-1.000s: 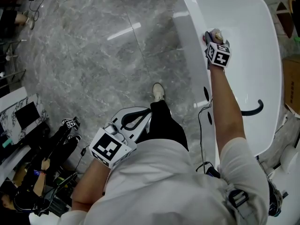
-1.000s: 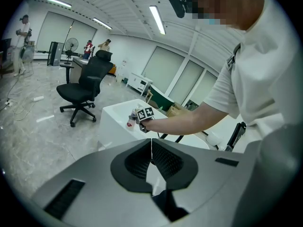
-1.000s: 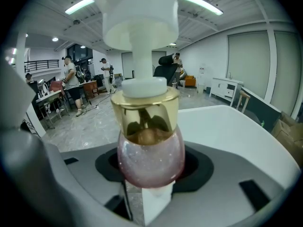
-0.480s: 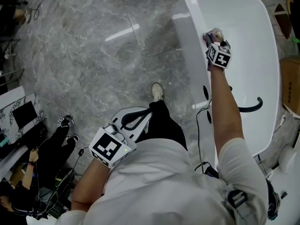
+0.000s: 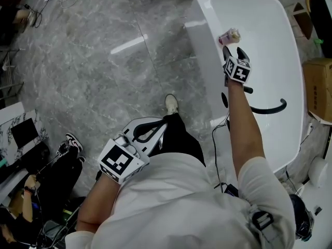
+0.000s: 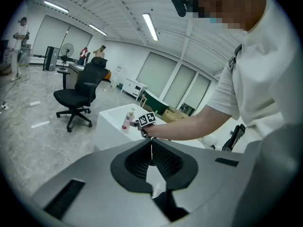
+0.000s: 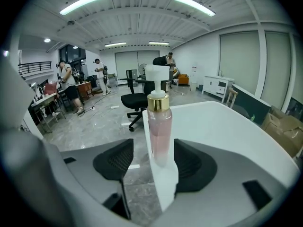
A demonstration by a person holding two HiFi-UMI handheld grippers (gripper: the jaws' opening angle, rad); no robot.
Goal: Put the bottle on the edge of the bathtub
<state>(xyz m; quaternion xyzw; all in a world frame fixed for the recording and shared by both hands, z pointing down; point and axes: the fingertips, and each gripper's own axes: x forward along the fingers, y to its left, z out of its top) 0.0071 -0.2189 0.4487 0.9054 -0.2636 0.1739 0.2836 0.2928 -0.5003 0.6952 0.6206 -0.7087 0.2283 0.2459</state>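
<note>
A pink pump bottle [image 7: 158, 126] with a gold collar stands upright on the rim of the white bathtub [image 7: 163, 193]. It is between the pads of my right gripper [image 7: 151, 162], whose jaws are closing a little, with a gap on each side. In the head view the bottle [image 5: 229, 36] stands on the bathtub [image 5: 205, 22] rim, just ahead of the right gripper [image 5: 232, 51]. My left gripper [image 5: 164, 124] hangs low by my leg, shut and holding nothing. From the left gripper [image 6: 150, 151] view the bottle [image 6: 126, 120] is far off.
A black hose [image 5: 270, 109] lies inside the tub. A black office chair [image 6: 78, 96] stands on the grey marble floor beyond the tub. A cardboard box [image 5: 317, 87] sits to the right of the tub. People, desks and cables are at the left.
The right gripper's jaws have spread apart and the gripper has drawn back a little toward me. The bottle stays standing on the rim. The left gripper has not moved.
</note>
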